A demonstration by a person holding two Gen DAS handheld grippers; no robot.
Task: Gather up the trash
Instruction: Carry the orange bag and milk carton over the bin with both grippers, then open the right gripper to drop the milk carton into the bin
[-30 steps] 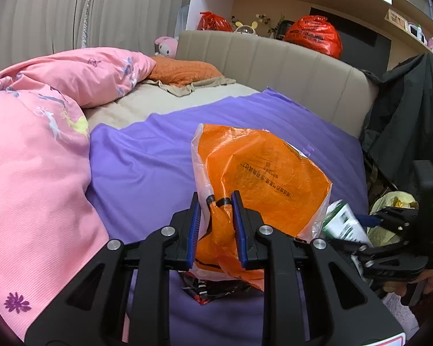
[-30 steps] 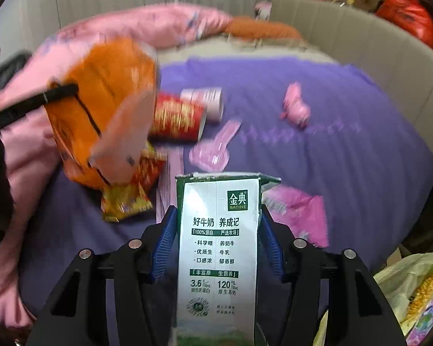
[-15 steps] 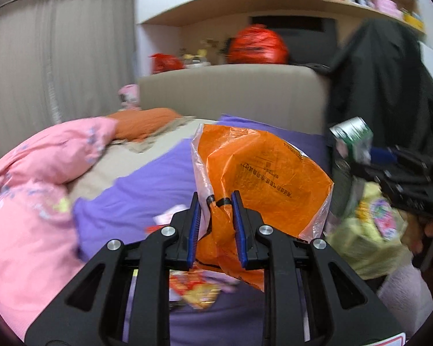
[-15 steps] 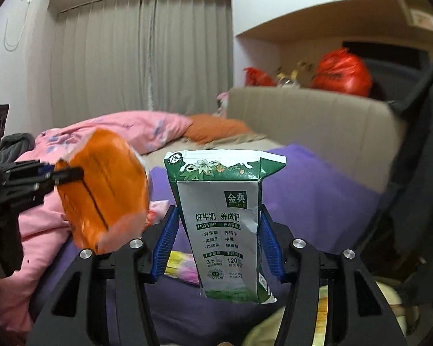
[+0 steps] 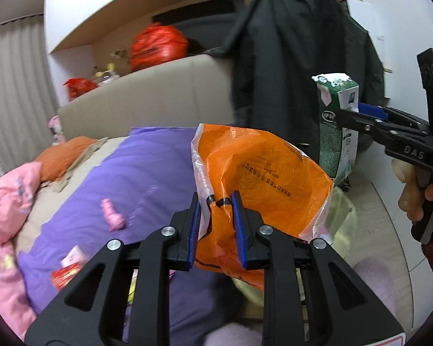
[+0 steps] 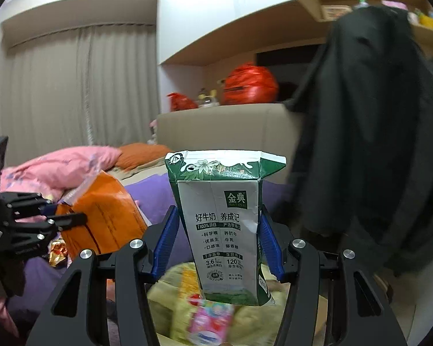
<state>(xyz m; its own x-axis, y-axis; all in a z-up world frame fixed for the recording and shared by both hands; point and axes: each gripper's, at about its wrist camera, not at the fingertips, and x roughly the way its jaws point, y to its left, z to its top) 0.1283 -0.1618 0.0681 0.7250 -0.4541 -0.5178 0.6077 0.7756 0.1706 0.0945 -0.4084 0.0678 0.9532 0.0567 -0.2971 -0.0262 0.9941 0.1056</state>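
Note:
My left gripper (image 5: 216,201) is shut on the gathered neck of an orange plastic bag (image 5: 262,173), held up over the bed's edge. My right gripper (image 6: 216,216) is shut on an upright green and white milk carton (image 6: 225,225). In the left wrist view that carton (image 5: 336,127) hangs at the right, clamped by the right gripper (image 5: 358,115) in a person's hand (image 5: 418,199). In the right wrist view the orange bag (image 6: 104,219) and the left gripper (image 6: 54,213) are at the left. Below both lies a yellowish trash bag (image 6: 245,314) with wrappers in it.
The purple bedspread (image 5: 147,178) still carries a pink wrapper (image 5: 112,213) and a red packet (image 5: 66,274). A pink quilt (image 5: 3,201) lies at the left. A black coat (image 5: 297,57) hangs at the right, beside the beige headboard (image 5: 147,101). Red bags (image 5: 156,43) sit on the ledge behind.
Both grippers swung from over the bed toward the right and rose, each keeping its load. The yellowish trash bag has come into view beneath them.

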